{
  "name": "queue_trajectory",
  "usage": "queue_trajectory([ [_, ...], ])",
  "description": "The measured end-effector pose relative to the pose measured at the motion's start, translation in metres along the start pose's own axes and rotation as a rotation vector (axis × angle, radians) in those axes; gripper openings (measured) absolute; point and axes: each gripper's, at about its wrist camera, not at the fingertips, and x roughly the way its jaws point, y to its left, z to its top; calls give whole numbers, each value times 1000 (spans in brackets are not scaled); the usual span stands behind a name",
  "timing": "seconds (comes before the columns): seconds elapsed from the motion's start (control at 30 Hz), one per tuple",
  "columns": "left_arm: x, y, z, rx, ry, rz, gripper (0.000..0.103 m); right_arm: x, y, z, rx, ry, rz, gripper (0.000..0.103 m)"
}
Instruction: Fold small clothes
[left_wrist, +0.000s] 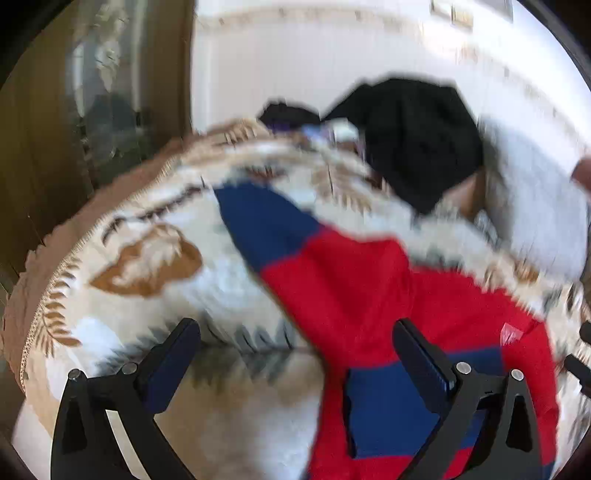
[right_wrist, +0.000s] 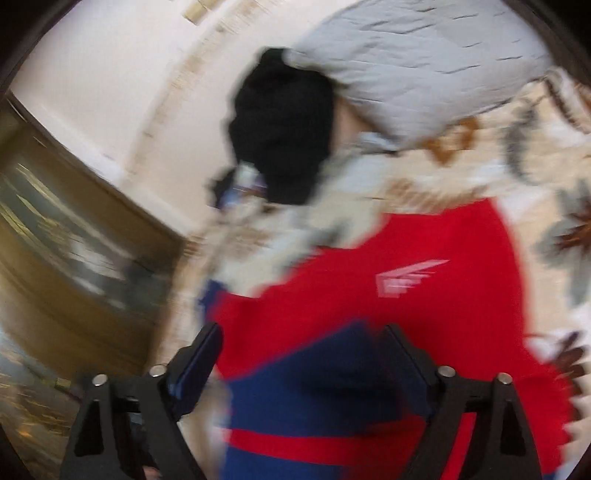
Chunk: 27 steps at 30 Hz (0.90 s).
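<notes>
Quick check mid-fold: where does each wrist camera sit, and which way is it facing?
Left wrist: on the left claw, angled down at the red-and-blue garment on the patterned blanket; open black fingers show.
Right wrist: on the right claw, angled down over the same garment; open fingers show.
Shared: garment, blanket, black clothing.

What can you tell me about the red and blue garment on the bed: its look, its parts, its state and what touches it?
The red and blue garment is soft fabric, mostly red with navy blue panels and a pale winged logo on the red. It lies spread, somewhat rumpled, on the patterned blanket. A red and blue sleeve-like part stretches away to one side. Both open hand-held grippers are right over it; neither visibly pinches the cloth. Blur hides finer detail.
</notes>
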Motion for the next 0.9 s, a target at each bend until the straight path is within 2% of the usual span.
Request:
queue_trajectory([
  [0.07, 18, -12, -8, 51, 72, 38, 101, 15, -22, -3, -3, 70, -70, 74],
  [0.13, 40, -26, -21, 160, 149, 126, 95, 45, -40, -14, 2, 172, -137, 71],
  [0.17, 47, -27, -24, 182, 174, 137, 91, 54, -44, -18, -11, 196, -155, 67],
  [0.23, 49, -16, -23, 146, 194, 99, 91, 47, -36, -17, -68, 167, -142, 67],
  [0.3, 35, 6, -9, 74, 132, 96, 91, 31, -23, -10, -108, 99, -58, 67],
  [0.37, 24, 30, 7, 6, 83, 110, 91, 8, -9, -4, -173, -13, 12, 67],
  [0.47, 20, 61, 38, -83, 25, 125, 91, -9, -4, -1, -178, -100, 77, 80],
  [0.5, 26, 70, 50, -101, 34, 123, 91, -11, -4, 0, -179, -104, 84, 80],
  [0.6, 61, 104, 90, -179, 110, 35, 91, -6, -11, -2, -171, -81, 91, 80],
  [0.67, 84, 113, 103, -212, 143, 37, 90, -3, -13, -1, -173, -80, 86, 80],
  [0.73, 105, 116, 112, -257, 167, -25, 82, -4, -13, 2, -176, -83, 77, 80],
  [0.77, 114, 117, 114, -282, 183, -62, 72, -5, -14, 4, -172, -87, 75, 80],
  [0.83, 133, 118, 116, -334, 233, -112, 66, -5, -20, 6, -157, -91, 73, 80],
  [0.87, 141, 118, 115, -356, 258, -117, 58, -4, -24, 8, -147, -94, 68, 80],
  [0.9, 147, 119, 114, -375, 272, -117, 45, -7, -26, 9, -141, -98, 66, 80],
])
